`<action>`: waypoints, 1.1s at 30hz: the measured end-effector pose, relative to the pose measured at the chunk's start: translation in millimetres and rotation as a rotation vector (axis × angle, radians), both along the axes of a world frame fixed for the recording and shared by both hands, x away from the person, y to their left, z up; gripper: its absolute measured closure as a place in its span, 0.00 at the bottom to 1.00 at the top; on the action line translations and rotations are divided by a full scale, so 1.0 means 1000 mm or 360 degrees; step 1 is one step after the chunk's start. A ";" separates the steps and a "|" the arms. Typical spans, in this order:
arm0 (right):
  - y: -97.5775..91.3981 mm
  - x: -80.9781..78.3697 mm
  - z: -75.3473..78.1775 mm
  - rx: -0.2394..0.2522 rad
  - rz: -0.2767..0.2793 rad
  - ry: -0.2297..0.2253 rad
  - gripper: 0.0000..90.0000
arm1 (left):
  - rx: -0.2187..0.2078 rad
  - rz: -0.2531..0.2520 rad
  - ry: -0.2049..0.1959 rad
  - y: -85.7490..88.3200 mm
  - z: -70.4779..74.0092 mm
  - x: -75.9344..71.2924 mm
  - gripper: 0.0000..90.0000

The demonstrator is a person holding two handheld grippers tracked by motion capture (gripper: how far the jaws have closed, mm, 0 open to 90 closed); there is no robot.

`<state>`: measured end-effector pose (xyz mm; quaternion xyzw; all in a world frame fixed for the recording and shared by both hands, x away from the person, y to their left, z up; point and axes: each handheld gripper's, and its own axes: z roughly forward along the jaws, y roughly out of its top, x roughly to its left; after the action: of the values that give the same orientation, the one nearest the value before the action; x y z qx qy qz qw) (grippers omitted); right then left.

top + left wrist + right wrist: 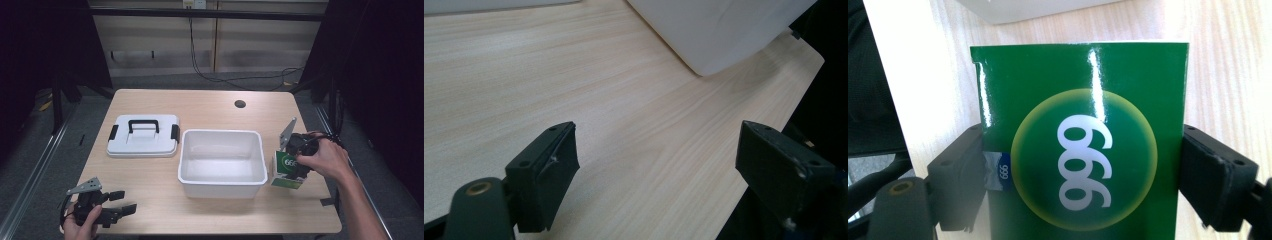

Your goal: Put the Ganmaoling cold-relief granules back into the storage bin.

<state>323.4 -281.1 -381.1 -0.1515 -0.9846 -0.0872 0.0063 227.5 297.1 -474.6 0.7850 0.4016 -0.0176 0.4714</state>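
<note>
A green and white carton [285,170] [1083,135] marked 999 stands on the table just right of the white bin [221,161]. My right gripper [298,159] [1082,170] is shut on the carton, one jaw pressed to each side of it. At the table's front left corner my left gripper [122,201] [656,165] rests low over the wood, open, with nothing between its jaws. A white lid [143,135] with a black handle and black clips lies flat to the left of the bin.
The wooden table [210,107] has a round cable hole [240,104] at the back right. The bin's corner [719,30] shows ahead of the left gripper. Dark floor and black frame posts surround the table.
</note>
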 end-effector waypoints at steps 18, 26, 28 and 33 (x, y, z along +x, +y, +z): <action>-0.019 -0.009 0.019 0.0125 -0.0149 -0.0079 0.18 | -0.0001 0.0002 -0.0003 0.000 0.000 0.000 0.19; -0.028 -0.013 0.028 0.0196 -0.0228 -0.0122 0.18 | 0.0002 0.0005 -0.0001 0.000 0.000 0.000 0.19; -0.031 -0.013 0.031 0.0212 -0.0233 -0.0134 0.18 | 0.0001 0.0005 0.0001 0.000 0.000 0.000 0.19; -0.033 -0.014 0.036 0.0251 -0.0234 -0.0131 0.18 | 0.0006 0.0005 0.0004 0.000 0.000 0.000 0.19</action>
<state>309.7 -314.5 -345.3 -0.2187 -0.9603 -0.1709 -0.0285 227.5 296.7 -474.8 0.7852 0.4035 -0.0171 0.4695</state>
